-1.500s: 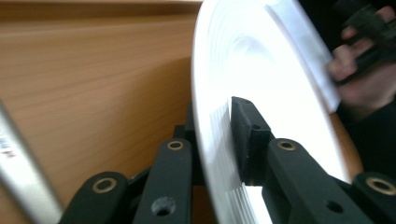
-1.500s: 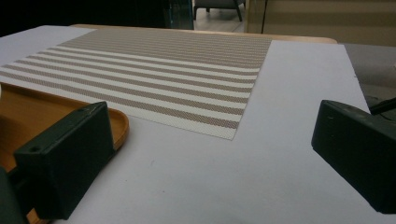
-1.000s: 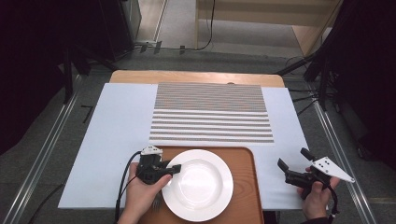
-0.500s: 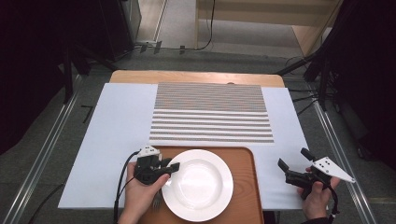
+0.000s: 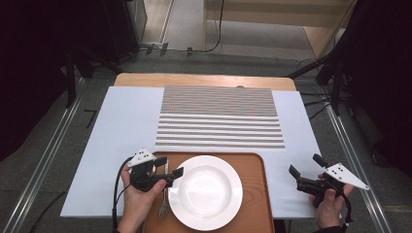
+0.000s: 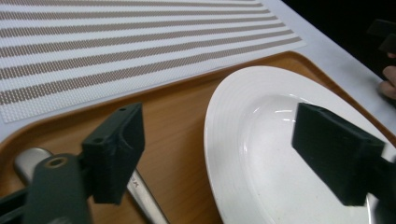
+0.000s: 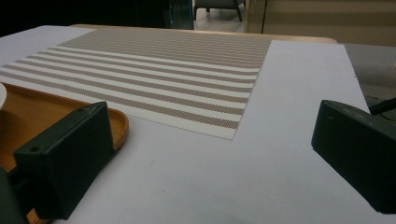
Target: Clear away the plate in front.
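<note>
Fork (image 5: 163,206) is lying on the tray (image 5: 252,167) at the plate's (image 5: 209,194) nine o'clock, as cutlery sits. Left gripper (image 5: 170,166) is hovering just above it, jaws having just been opening wide, nothing between them. Right gripper (image 5: 305,172) is waiting wide at three o'clock.

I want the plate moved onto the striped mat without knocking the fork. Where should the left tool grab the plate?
Probably take the plate by its left rim, coming in level from the left tool's side: the raised rim sits between the open jaws. The fork lies beside that edge, so lift before moving.
</note>
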`<state>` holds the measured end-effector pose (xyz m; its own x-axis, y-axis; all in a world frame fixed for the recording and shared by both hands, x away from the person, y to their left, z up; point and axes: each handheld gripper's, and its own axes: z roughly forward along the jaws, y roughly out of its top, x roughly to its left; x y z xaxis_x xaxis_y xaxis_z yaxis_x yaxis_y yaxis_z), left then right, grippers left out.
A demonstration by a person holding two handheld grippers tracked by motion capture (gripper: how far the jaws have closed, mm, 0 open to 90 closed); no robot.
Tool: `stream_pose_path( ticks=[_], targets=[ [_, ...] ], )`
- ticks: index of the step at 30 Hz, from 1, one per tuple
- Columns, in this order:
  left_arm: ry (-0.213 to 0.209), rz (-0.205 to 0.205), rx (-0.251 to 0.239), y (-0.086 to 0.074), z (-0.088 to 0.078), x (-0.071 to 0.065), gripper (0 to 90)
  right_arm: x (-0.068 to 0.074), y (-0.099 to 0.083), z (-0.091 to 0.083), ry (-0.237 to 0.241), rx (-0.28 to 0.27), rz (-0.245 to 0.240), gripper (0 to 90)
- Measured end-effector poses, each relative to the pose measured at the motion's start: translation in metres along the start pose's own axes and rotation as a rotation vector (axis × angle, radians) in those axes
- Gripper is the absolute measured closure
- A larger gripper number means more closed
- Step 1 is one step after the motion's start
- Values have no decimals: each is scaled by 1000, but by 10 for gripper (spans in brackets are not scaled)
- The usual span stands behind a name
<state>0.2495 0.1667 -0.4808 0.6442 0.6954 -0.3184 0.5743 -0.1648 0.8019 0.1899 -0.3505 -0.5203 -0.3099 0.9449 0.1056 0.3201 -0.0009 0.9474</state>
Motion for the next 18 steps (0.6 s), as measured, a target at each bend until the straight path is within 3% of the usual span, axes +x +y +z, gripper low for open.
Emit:
stream_pose_path(
  ticks=[8, 12, 18],
  targets=[
    [-14, 1, -61, 0, -14, 11, 28, 0, 0, 0, 0, 2, -2, 0],
    [-4, -13, -86, 0, -22, 17, 28, 0, 0, 0, 1, 1, -2, 0],
    [-1, 17, -118, -2, -32, 25, 0, 0, 0, 0, 0, 1, -2, 0]
  ],
)
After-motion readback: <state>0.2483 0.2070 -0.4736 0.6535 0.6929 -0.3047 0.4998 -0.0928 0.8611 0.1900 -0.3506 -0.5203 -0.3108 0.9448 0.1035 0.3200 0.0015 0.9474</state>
